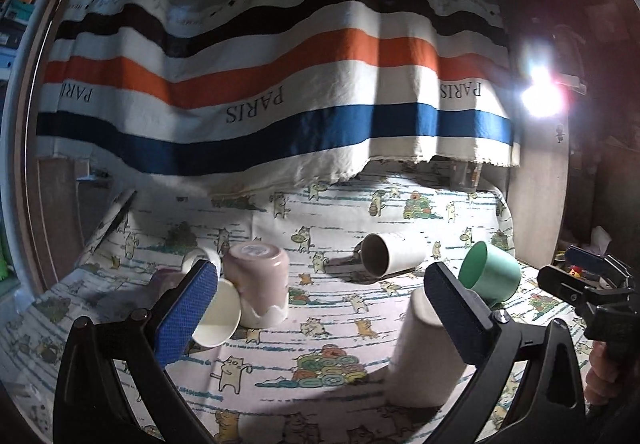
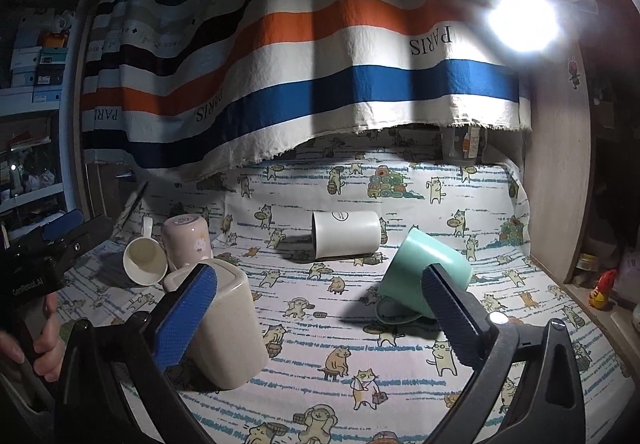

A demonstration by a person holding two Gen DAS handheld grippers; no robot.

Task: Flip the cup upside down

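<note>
Both grippers, left [image 1: 320, 300] and right [image 2: 320, 300], hang spread wide over the cat-print cloth [image 2: 400, 356], gripping nothing. The green cup [image 2: 424, 276] lies tilted, rim down, on the right, just beside the right gripper's right finger; a white cup [image 2: 346, 234] lies on its side farther back.
</note>
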